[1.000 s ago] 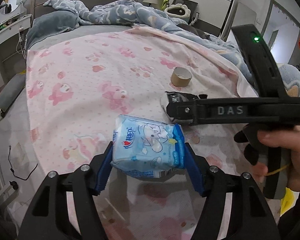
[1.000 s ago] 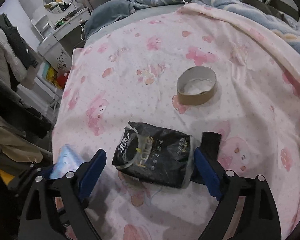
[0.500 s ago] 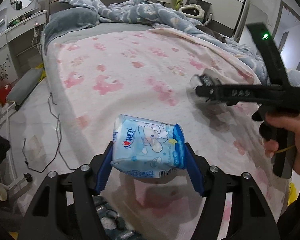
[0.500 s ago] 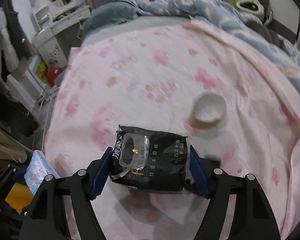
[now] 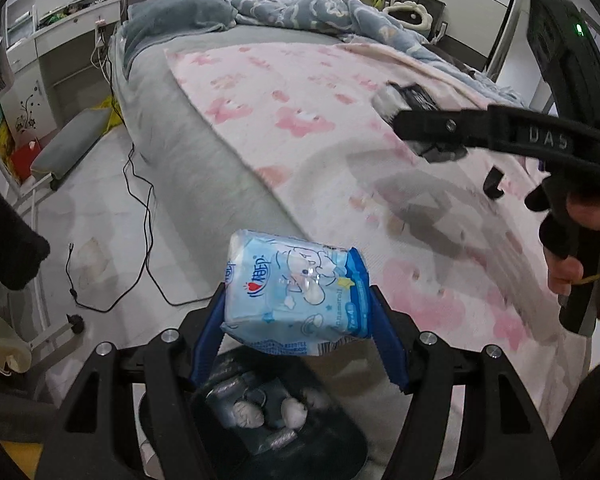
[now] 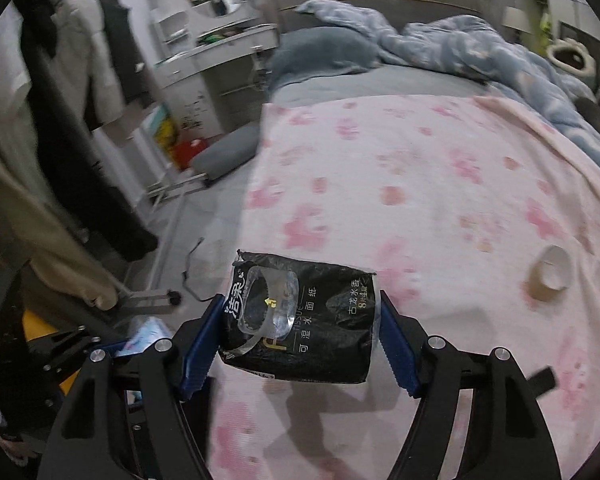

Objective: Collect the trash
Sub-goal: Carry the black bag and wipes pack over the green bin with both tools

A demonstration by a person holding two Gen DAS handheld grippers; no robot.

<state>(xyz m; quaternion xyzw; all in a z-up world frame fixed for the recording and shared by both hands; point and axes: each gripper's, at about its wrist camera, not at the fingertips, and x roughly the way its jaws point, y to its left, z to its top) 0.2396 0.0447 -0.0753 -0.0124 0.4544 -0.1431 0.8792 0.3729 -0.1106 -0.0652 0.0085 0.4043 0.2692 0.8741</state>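
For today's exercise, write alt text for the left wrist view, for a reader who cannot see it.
The left tongs grip a light blue tissue pack above a dark trash bin beside the bed. At right, a hand holds the right tongs, gripping a black pack over the pink blanket.

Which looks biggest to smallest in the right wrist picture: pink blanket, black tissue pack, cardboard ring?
1. pink blanket
2. black tissue pack, though it is nearest the camera
3. cardboard ring, lying farther away
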